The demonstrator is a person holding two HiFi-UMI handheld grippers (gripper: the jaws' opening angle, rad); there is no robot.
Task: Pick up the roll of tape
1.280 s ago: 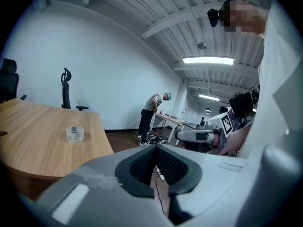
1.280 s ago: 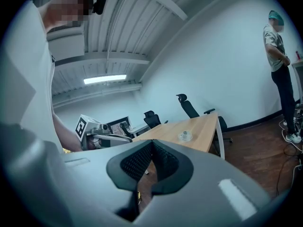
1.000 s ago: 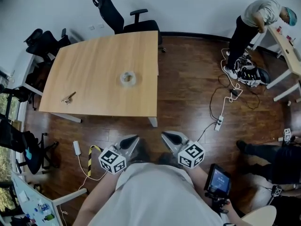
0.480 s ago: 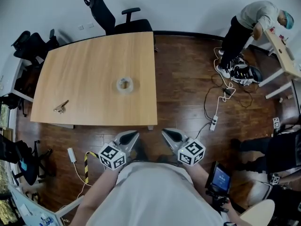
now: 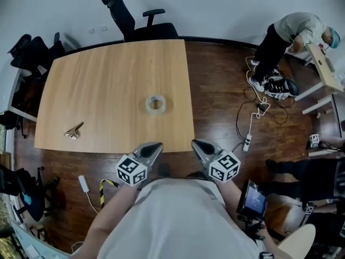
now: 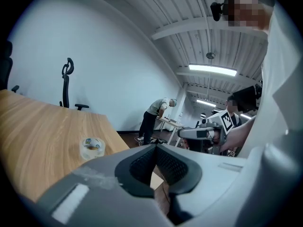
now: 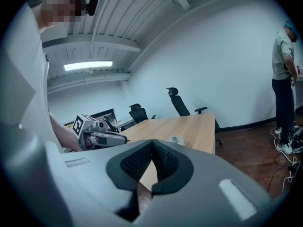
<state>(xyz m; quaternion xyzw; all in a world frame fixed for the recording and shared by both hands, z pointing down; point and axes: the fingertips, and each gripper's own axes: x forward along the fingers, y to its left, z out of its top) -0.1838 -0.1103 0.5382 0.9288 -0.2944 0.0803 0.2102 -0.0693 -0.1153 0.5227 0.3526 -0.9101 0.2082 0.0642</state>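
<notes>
Tape [image 5: 155,103] lies flat on the table [image 5: 91,90], toward its near right corner. Left gripper [image 5: 153,148] and right gripper [image 5: 198,146] are both closed and empty, side by side at the near edge, aimed forward. This looks like an approach posture, no reach yet.

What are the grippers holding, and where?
Nothing. The left gripper and right gripper are shut and empty; the clear roll of tape lies on the light wooden table.

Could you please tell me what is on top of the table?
A roll of tape near its middle and a small metallic object near its left edge; nothing is covered.
</notes>
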